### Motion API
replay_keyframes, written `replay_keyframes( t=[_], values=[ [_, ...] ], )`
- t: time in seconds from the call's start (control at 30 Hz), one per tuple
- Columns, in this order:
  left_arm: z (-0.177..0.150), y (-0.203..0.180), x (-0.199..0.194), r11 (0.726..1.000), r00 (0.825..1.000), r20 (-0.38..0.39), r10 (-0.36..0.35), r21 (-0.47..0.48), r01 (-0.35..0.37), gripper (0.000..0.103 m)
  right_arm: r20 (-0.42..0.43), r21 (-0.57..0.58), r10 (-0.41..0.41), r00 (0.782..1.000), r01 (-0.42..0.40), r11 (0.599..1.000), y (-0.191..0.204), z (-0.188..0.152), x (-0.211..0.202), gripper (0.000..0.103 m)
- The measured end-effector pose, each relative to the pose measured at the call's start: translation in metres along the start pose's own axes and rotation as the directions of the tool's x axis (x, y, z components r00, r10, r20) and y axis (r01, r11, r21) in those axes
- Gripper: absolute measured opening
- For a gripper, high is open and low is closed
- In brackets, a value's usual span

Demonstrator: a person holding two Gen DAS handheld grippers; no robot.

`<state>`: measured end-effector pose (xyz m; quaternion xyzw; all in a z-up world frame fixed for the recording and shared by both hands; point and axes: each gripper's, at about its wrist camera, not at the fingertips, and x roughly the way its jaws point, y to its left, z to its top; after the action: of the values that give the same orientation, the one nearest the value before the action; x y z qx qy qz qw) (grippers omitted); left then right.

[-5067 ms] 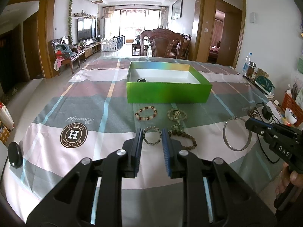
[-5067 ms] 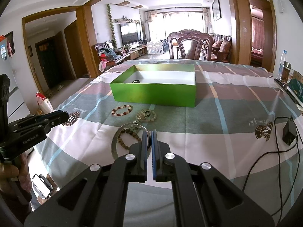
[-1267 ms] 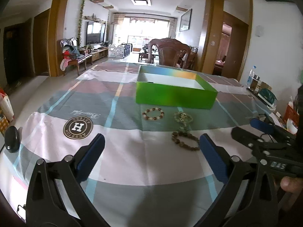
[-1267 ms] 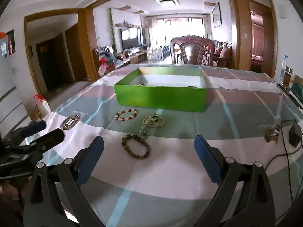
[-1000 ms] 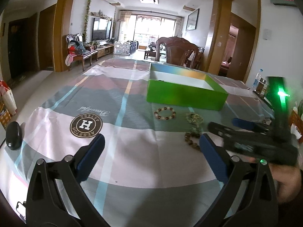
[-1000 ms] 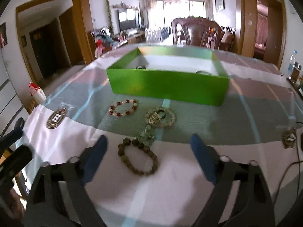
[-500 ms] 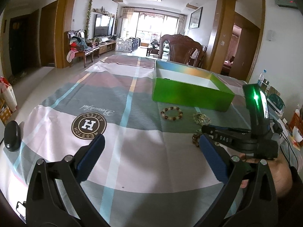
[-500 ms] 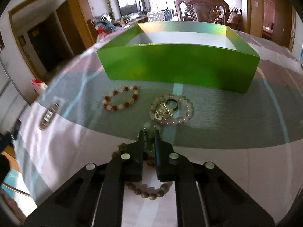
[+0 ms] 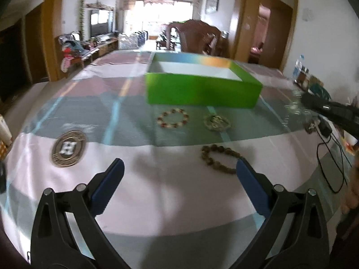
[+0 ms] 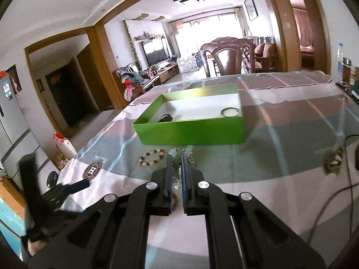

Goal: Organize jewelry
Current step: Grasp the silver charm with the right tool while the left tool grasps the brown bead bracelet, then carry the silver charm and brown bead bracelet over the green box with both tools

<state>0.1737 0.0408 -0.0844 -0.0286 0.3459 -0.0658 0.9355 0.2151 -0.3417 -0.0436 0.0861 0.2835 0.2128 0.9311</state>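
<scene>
A green box (image 9: 202, 92) stands on the striped tablecloth, also in the right wrist view (image 10: 193, 132); a silver bangle (image 10: 230, 112) and a dark item (image 10: 165, 118) lie inside. A red-and-white bead bracelet (image 9: 172, 118), a pale bead bracelet (image 9: 217, 122) and a brown bead bracelet (image 9: 221, 159) lie in front of it. My left gripper (image 9: 177, 179) is open and empty, near the brown bracelet. My right gripper (image 10: 176, 168) is shut on a pale beaded piece (image 10: 176, 177), lifted above the cloth before the box.
A black cable (image 9: 332, 157) and a small charger (image 9: 324, 130) lie at the table's right edge. A round logo (image 9: 68, 148) is printed on the cloth at left. A wooden chair (image 10: 226, 58) stands behind the table. A black mouse (image 10: 52, 177) lies at the left edge.
My right gripper closed on the beaded piece near the brown bracelet and has lifted it up and back. The left gripper stayed open and shifted slightly right.
</scene>
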Motion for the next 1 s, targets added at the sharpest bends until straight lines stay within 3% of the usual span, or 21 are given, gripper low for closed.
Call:
replay_keyframes(
  t=[0.2, 0.27, 0.37, 0.47, 0.53, 0.73, 0.87, 1.0],
  values=[
    [0.013, -0.024, 0.041, 0.999, 0.994, -0.107, -0.010, 0.045, 0.015, 0.069, -0.012, 0.014, -0.005, 1.000, 0.005, 1.000, -0.011, -0.015, -0.007, 0.007],
    [0.015, -0.029, 0.058, 0.998, 0.987, -0.160, 0.003, 0.061, 0.007, 0.052, -0.015, 0.017, -0.004, 1.000, 0.004, 1.000, -0.012, -0.015, -0.008, 0.007],
    [0.013, -0.030, 0.078, 0.998, 0.975, -0.223, 0.008, 0.062, 0.006, 0.044, -0.006, 0.025, 0.000, 1.000, 0.000, 1.000, -0.017, -0.015, -0.013, 0.007],
    [0.013, -0.034, 0.084, 0.995, 0.976, -0.211, 0.054, 0.095, -0.035, 0.038, 0.002, 0.024, 0.007, 1.000, -0.007, 1.000, -0.018, -0.014, -0.015, 0.007],
    [0.015, -0.032, 0.084, 0.998, 0.976, -0.213, 0.030, 0.066, -0.016, 0.011, 0.007, 0.025, 0.011, 1.000, -0.011, 1.000, -0.018, -0.014, -0.016, 0.007],
    [0.015, -0.028, 0.059, 0.998, 0.988, -0.156, 0.011, 0.068, 0.000, 0.011, 0.012, 0.020, 0.023, 1.000, -0.023, 1.000, -0.019, -0.014, -0.019, 0.007],
    [0.022, -0.014, 0.010, 0.999, 0.998, -0.042, -0.045, 0.013, 0.046, 0.011, 0.015, 0.010, 0.029, 0.999, -0.029, 1.000, -0.016, -0.014, -0.020, 0.007],
    [0.026, -0.005, -0.032, 0.998, 0.998, 0.036, -0.057, -0.005, 0.057, 0.011, 0.010, -0.006, 0.037, 0.999, -0.036, 0.999, -0.008, -0.013, -0.018, 0.007]
  ],
)
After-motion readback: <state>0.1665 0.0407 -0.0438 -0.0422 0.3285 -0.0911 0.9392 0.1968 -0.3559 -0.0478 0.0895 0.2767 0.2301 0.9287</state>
